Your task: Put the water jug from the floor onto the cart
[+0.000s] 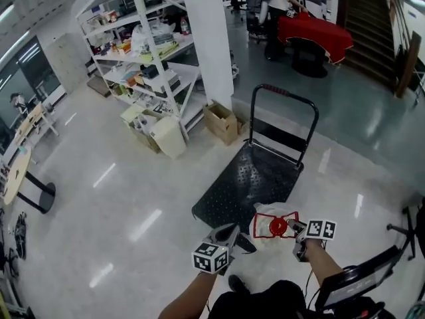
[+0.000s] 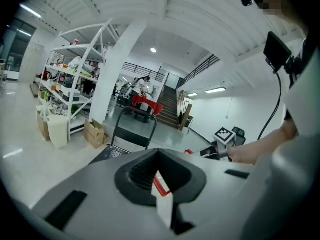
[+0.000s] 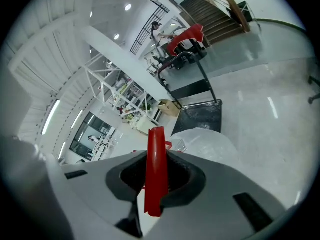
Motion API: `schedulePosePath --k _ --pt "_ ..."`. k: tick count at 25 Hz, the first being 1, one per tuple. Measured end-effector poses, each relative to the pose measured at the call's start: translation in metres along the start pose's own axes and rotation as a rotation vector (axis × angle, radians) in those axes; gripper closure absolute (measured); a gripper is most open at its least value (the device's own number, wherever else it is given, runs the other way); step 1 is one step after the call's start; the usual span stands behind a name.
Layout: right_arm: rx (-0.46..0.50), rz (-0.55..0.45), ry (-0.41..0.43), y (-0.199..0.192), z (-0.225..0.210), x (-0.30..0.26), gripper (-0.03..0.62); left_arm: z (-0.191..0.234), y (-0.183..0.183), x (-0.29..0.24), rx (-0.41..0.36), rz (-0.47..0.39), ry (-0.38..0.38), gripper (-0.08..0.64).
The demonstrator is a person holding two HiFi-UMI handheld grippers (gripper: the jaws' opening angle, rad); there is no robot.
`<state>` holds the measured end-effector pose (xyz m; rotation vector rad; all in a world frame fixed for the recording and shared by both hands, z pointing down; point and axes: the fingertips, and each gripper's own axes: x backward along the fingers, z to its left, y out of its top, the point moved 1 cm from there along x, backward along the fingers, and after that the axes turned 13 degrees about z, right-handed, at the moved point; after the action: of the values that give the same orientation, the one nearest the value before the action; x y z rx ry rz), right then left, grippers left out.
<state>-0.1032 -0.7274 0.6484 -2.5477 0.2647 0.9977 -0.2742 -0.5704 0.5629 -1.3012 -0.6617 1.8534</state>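
The water jug (image 1: 271,227) is a clear plastic bottle with a red cap and a red carrying frame, held off the floor just in front of the black platform cart (image 1: 249,178). My left gripper (image 1: 244,239) is shut on the red frame's left side, seen as a red strip (image 2: 161,185) between its jaws. My right gripper (image 1: 294,229) is shut on the frame's right bar (image 3: 156,170), with the jug's clear body (image 3: 207,141) beyond it. The cart's deck (image 3: 199,118) lies ahead with its upright push handle (image 1: 284,111) at the far end.
White shelving (image 1: 146,52) full of goods, a white bin (image 1: 169,136) and a cardboard box (image 1: 221,121) stand left of the cart beside a white column (image 1: 212,38). A red-covered table (image 1: 315,33) and stairs (image 1: 368,18) are at the back. A chair base (image 1: 405,228) sits at right.
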Motion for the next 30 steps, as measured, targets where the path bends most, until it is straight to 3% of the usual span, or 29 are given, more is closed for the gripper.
schedulePosePath --k 5,12,20,30 --pt "0.078 0.058 0.036 0.033 0.058 -0.063 0.531 0.043 0.006 0.020 0.048 -0.033 0.054 0.569" --pt "0.130 0.193 0.091 0.065 0.103 -0.154 0.531 0.102 0.013 0.020 0.141 -0.019 0.166 0.569" --pt "0.182 0.333 0.126 0.096 0.112 -0.237 0.531 0.144 0.033 0.013 0.215 0.003 0.297 0.569" --pt "0.207 0.407 0.119 0.127 0.107 -0.319 0.531 0.180 0.036 -0.019 0.282 0.038 0.334 0.569"
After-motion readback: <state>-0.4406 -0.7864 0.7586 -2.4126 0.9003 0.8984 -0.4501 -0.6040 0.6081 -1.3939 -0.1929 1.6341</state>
